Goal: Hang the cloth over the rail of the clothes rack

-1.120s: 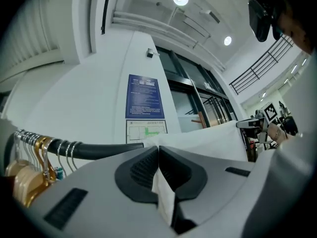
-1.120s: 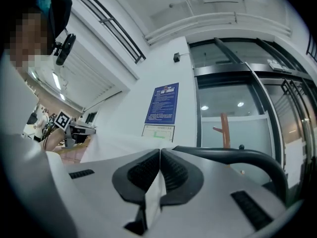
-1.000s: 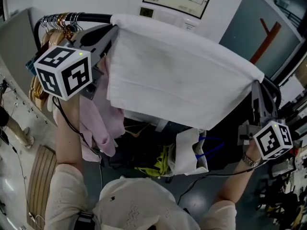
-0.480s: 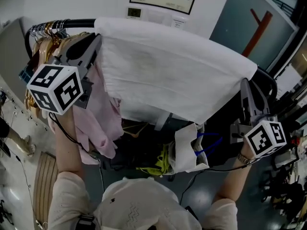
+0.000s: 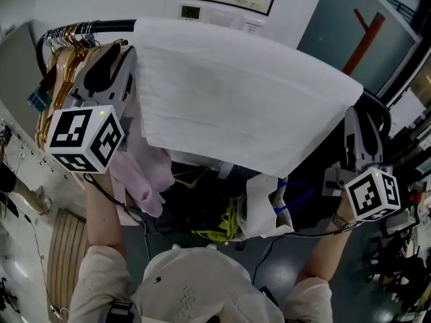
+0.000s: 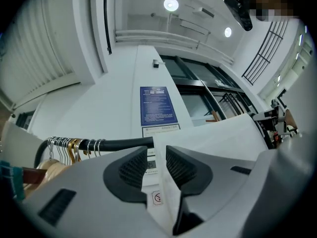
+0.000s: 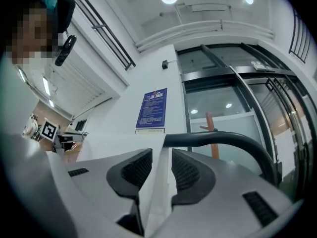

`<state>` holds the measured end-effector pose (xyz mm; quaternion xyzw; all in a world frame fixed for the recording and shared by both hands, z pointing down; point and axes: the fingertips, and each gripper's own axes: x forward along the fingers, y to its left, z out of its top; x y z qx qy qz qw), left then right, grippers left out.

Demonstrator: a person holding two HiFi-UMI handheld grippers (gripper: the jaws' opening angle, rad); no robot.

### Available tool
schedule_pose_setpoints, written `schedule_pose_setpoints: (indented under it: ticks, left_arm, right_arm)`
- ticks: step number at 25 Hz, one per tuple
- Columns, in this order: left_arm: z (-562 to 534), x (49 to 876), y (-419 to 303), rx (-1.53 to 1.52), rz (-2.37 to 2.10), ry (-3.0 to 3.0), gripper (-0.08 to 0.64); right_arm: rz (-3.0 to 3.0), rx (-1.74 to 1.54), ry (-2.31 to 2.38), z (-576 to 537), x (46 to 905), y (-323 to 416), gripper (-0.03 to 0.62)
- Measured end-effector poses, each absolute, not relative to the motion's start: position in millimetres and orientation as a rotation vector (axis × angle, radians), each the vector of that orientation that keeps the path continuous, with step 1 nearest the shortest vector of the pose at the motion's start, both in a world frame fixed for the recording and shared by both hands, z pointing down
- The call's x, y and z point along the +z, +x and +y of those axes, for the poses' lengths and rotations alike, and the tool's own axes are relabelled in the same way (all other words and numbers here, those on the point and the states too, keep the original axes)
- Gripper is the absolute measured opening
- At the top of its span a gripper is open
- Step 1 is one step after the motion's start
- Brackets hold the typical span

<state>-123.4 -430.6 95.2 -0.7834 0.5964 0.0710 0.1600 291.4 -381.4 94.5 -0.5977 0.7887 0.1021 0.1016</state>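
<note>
Left gripper view shows a prohibition-sign label (image 6: 157,198) beside the cloth (image 6: 228,138).

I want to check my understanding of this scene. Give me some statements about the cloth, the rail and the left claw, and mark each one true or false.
1. The white cloth lies draped over the black rail. True.
2. The hangers are bunched at the end of the rail far from the left claw. False: they crowd the end of the rail beside the left claw.
3. The left claw is shut tight and holds nothing. False: its jaws stand apart, with the edge of the cloth between them.
4. A pink garment hangs below the rail near the left claw. True.
</note>
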Motion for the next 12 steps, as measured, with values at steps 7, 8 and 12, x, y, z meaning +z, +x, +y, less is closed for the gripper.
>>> schedule_pose_setpoints:
  ticks: [7, 8, 12]
  left_arm:
    - [-405.8, 108.3, -114.9, 0.383, 1.667, -2.307, 0.101]
    - [-405.0, 113.6, -109.9, 0.379, 1.649, -2.312, 0.101]
    - [-404.8, 153.8, -99.1, 0.372, 1.654, -2.353, 0.026]
  right_arm:
    - [2.299, 0.294, -1.702, -362.1, 109.4, 287.0, 0.109]
    - [2.299, 0.300, -1.686, -359.3, 114.3, 283.2, 0.109]
    - [2.373, 0.392, -1.696, -357.2, 149.8, 259.5, 0.047]
